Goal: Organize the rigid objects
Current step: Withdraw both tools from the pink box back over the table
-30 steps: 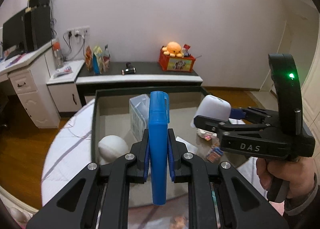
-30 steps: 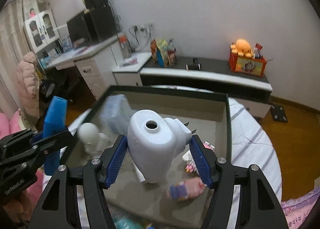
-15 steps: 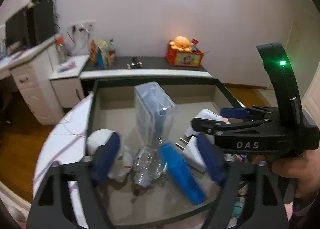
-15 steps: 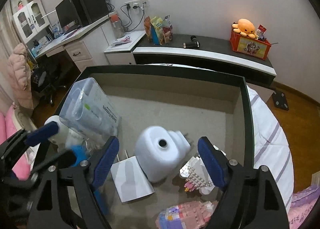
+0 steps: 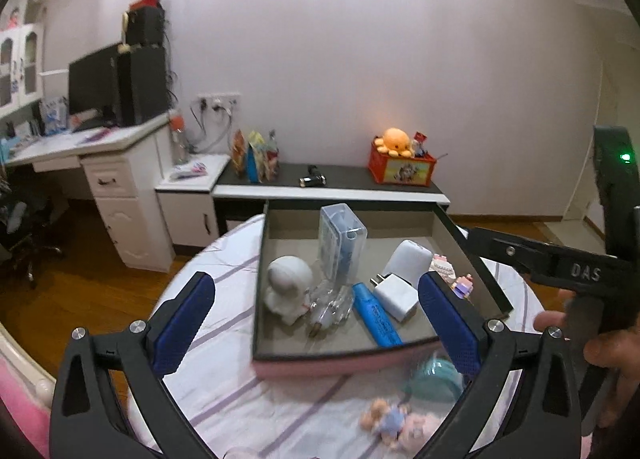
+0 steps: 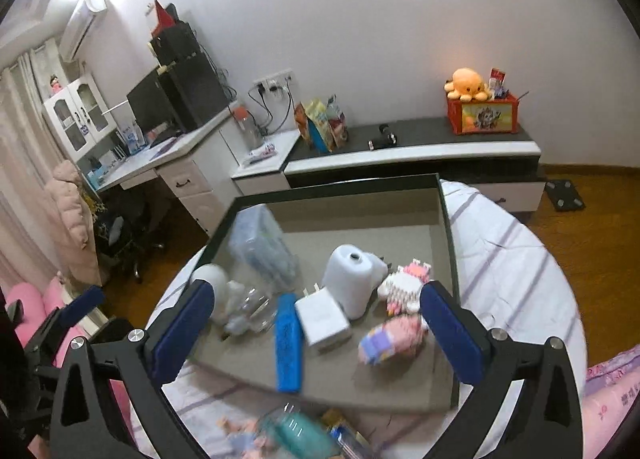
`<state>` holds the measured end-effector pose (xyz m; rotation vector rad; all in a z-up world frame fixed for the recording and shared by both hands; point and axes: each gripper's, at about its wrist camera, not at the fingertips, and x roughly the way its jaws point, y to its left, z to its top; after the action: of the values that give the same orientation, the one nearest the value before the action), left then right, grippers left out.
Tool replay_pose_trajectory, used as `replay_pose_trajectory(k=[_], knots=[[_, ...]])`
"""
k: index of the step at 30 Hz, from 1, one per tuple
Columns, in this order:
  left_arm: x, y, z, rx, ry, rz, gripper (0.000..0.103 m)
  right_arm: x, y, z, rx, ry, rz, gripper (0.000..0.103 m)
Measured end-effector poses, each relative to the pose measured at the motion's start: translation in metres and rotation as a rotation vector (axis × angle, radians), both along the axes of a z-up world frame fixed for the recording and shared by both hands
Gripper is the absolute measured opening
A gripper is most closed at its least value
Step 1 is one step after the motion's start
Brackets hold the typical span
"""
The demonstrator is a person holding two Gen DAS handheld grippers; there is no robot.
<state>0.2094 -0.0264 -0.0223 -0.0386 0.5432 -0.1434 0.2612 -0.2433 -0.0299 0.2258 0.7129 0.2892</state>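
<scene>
A dark-rimmed box (image 5: 261, 259) stands on the round table. In it lie a blue marker-like case (image 5: 376, 319), a white plug-in device (image 6: 352, 279), a white charger (image 6: 322, 319), a white astronaut figure (image 5: 288, 287), a clear plastic case (image 5: 342, 235) and pink block figures (image 6: 404, 283). My left gripper (image 5: 314, 291) hovers in front of and above the box, its jaws opening wide with nothing between the pads. My right gripper (image 6: 316, 299) hangs over the box's near edge, jaws also opening and empty. The blue case (image 6: 288, 343) lies free on the box floor.
The table's striped white cloth (image 5: 224, 339) carries a teal item (image 5: 436, 375) and a small doll (image 5: 388, 419) in front of the box. A hand holds the right gripper's handle (image 5: 600, 339). Behind stand a low cabinet (image 6: 412, 155) and a desk (image 5: 100, 163).
Both grippers let go: the blue case dropped from the left one and the white plug-in device from the right one into the box. Both jaws spread wide and pulled back and up.
</scene>
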Motion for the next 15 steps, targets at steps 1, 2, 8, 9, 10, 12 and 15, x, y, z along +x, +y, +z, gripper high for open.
replay_pose_trajectory(k=[1,2,8,9,10,12,15], knots=[[-0.008,0.0,0.003,0.006,-0.009,0.009,0.103,-0.01,0.001,0.004,-0.004,-0.014,-0.005,0.103],[-0.014,-0.001,0.007,0.012,-0.013,0.017,0.103,-0.017,0.002,0.009,-0.007,-0.024,-0.011,0.103],[-0.062,0.002,0.021,0.033,-0.038,0.065,0.103,-0.076,0.007,0.032,-0.04,-0.101,-0.038,0.103],[-0.072,0.002,0.023,0.032,-0.042,0.074,0.103,-0.087,0.007,0.036,-0.045,-0.113,-0.049,0.103],[-0.079,0.003,0.025,0.03,-0.045,0.082,0.103,-0.098,0.006,0.04,-0.052,-0.126,-0.062,0.103],[-0.096,0.003,0.031,0.031,-0.055,0.1,0.103,-0.123,0.007,0.047,-0.07,-0.161,-0.083,0.103],[-0.121,0.001,0.037,0.035,-0.076,0.113,0.103,-0.158,0.01,0.055,-0.127,-0.206,-0.119,0.103]])
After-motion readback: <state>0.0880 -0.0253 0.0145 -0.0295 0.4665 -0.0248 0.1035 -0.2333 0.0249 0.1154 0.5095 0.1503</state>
